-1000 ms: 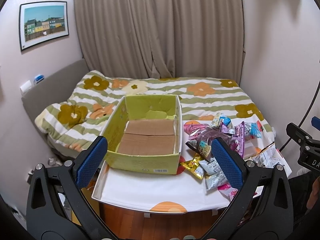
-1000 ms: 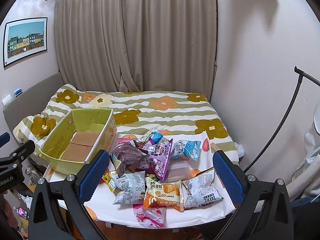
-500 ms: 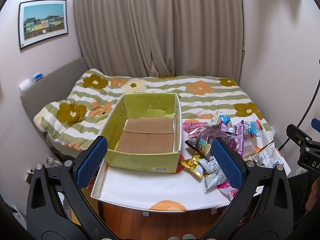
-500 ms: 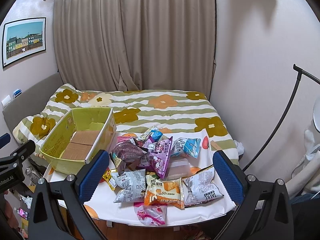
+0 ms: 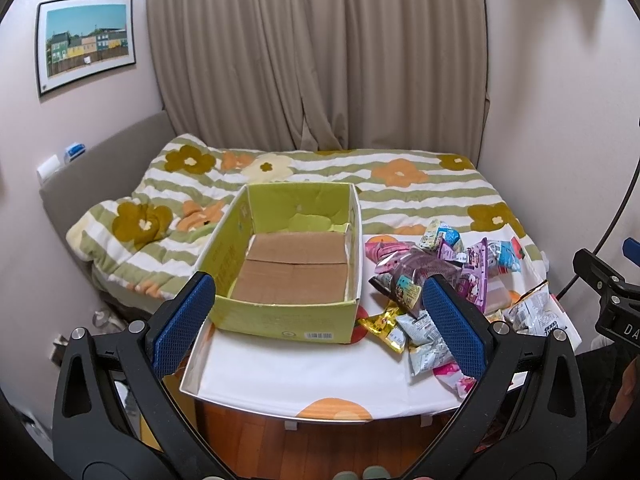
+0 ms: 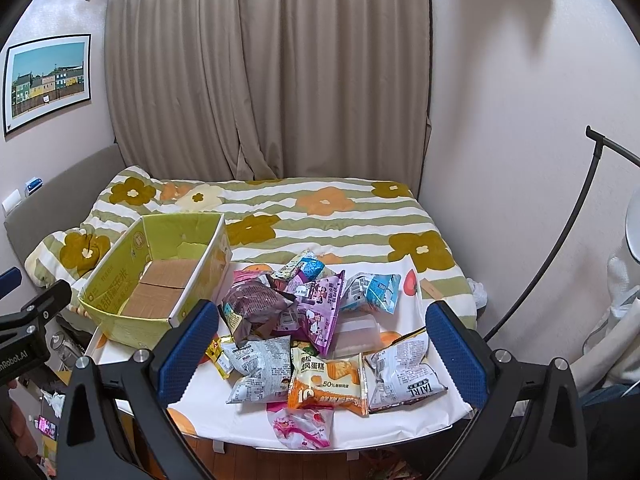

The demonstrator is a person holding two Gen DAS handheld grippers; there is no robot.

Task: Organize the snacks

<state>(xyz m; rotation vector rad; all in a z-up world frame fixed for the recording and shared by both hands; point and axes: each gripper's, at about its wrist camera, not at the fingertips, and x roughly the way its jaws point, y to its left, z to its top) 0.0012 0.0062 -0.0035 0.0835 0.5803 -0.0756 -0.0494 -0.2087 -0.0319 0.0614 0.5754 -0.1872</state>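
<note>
An empty yellow-green cardboard box [image 5: 280,320] stands on the left of a white table [image 5: 300,376]; it also shows in the right wrist view [image 6: 120,276]. A heap of snack packets [image 6: 304,320] lies right of the box, among them an orange cake packet [image 6: 328,380], a purple packet [image 6: 320,304] and a blue-white one [image 6: 372,292]. The heap shows in the left wrist view [image 5: 440,280] too. My left gripper [image 5: 316,320] is open and empty, held in front of the box. My right gripper [image 6: 320,348] is open and empty, in front of the heap.
A bed with a flowered striped quilt [image 6: 328,216] lies behind the table, with curtains [image 6: 260,80] behind it. A black lamp stand [image 6: 560,240] leans at the right wall. Wooden floor [image 5: 320,448] shows under the table's front edge.
Both grippers have drifted slightly back and up from the table; the box and snacks sit a little lower in view. Nothing was picked up.
</note>
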